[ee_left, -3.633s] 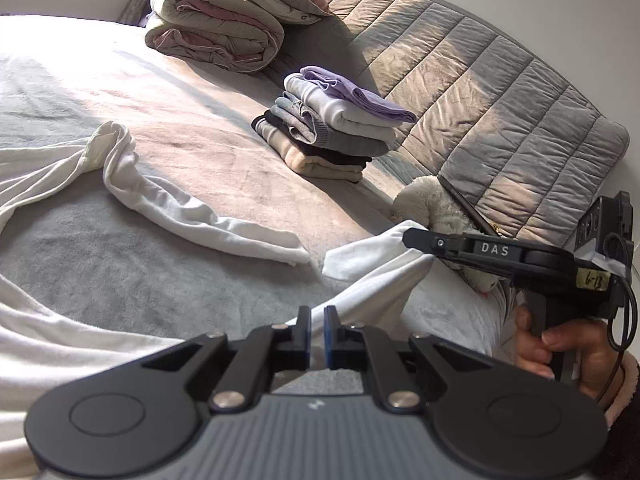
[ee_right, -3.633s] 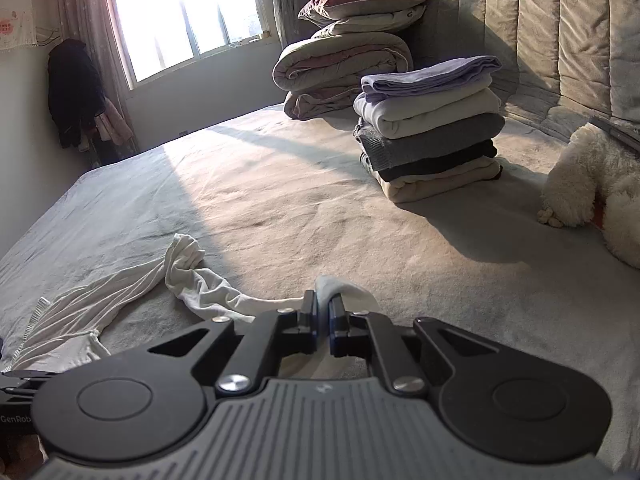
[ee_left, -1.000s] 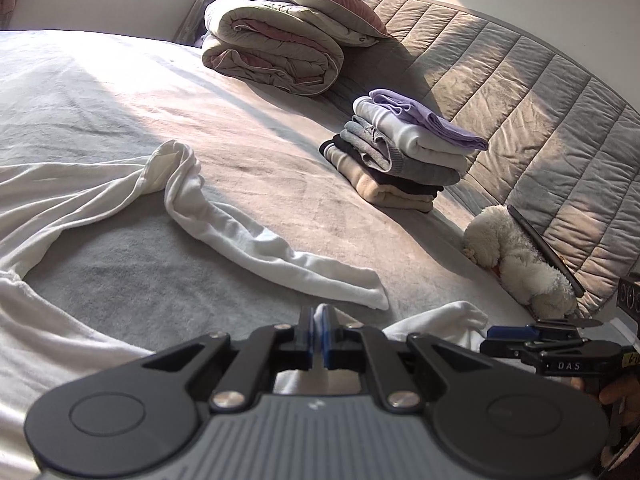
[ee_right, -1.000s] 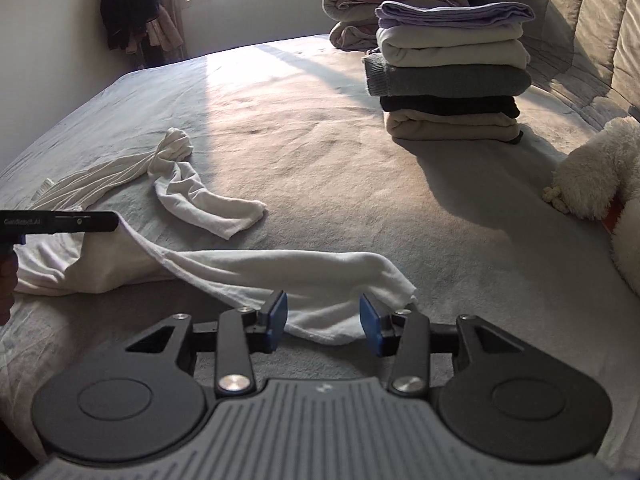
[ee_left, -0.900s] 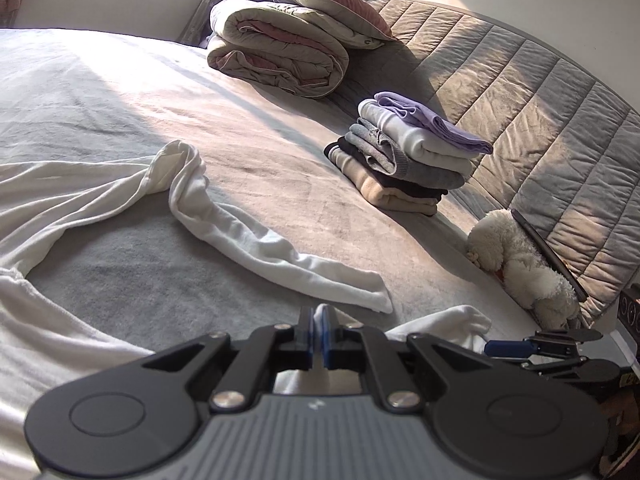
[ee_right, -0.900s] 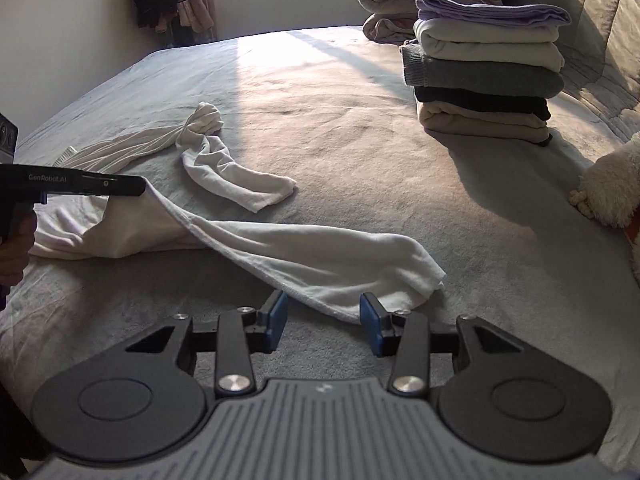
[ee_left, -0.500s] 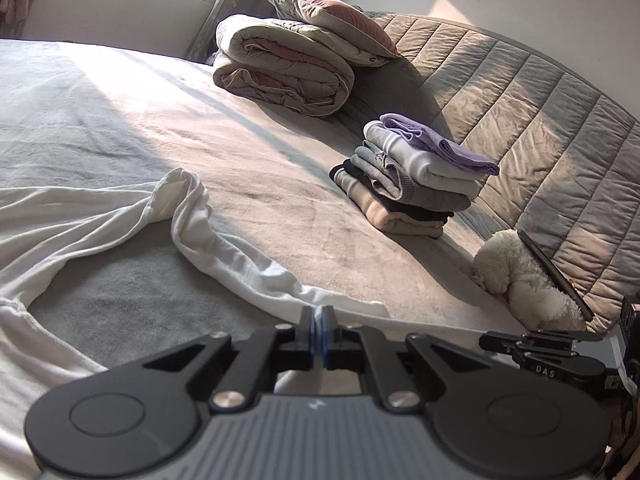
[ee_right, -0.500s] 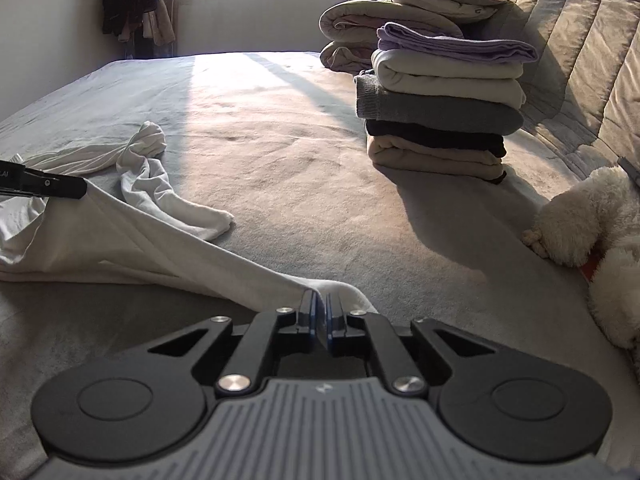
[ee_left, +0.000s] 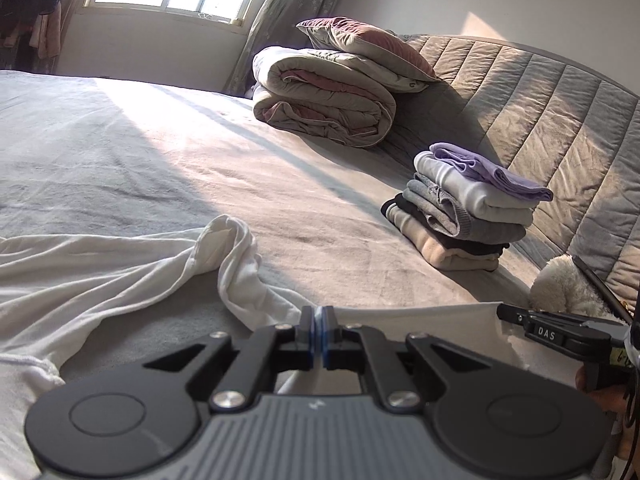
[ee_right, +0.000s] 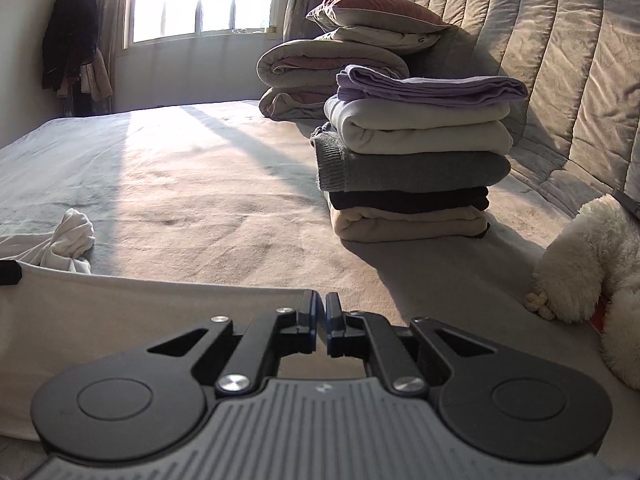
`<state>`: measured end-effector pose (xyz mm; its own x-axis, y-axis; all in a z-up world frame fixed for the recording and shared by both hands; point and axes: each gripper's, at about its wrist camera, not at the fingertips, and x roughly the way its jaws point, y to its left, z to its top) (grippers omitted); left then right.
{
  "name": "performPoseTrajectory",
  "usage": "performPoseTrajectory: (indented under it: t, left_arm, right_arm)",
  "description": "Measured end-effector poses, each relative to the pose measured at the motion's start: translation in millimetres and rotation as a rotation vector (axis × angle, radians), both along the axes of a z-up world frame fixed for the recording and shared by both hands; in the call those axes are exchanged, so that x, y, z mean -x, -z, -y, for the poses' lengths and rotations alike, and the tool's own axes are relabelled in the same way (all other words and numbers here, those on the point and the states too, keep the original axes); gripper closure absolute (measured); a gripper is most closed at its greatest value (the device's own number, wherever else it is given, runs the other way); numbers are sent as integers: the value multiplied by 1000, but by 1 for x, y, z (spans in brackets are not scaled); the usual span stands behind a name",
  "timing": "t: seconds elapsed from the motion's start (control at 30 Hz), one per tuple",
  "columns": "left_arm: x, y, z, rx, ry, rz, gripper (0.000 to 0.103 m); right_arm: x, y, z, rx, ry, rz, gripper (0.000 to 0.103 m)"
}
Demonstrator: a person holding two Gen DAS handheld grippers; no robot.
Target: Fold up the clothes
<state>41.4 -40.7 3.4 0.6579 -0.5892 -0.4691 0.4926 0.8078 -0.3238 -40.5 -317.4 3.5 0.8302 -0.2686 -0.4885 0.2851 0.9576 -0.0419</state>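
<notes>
My left claw is clamped shut on the near edge of the white long-sleeved cotton garment, and a sliver of cloth shows between its blue pads. To the left of this claw the body of the garment lies flat and softly creased on the grey bed. Just ahead of the claw one sleeve bunches into a rumpled loop and trails back toward me.

From that claw, the held edge runs rightward as a taut, straight white line to my right claw, which is also closed on the cloth; its jaws have just been closing on the hem. So the long axis of what I hold lies across me, from one claw to the other, with each hand at its own end and neither nearer the middle. The loose sleeve sits ahead and left, nearer my left hand.

I judge that the coming fold turns on carrying this stretched edge forward, away from me, over the body lying beyond, keeping both ends level so that the hem lands square.

Further right, well ahead of the right claw, stands the stack of folded clothes, lilac on top, then cream, grey, black and beige. A fluffy white toy lies right of that claw.
</notes>
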Motion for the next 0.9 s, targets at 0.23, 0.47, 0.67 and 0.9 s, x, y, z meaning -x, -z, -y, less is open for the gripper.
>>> performPoseTrajectory:
  t: [0.23, 0.47, 0.67, 0.9]
  left_arm:
    - [-7, 19, 5, -59, -10, -34, 95]
    - [6, 2, -2, -35, 0, 6, 58]
    - [37, -6, 5, -54, 167, 44, 56]
    - [72, 18, 34, -211, 355, 55, 56]
  right_arm:
    - [-13, 15, 1, -68, -11, -45, 97]
    - [6, 3, 27, -222, 62, -17, 60]
    - [29, 4, 55, -410, 141, -59, 59]
    - [48, 14, 56, -439, 158, -84, 59]
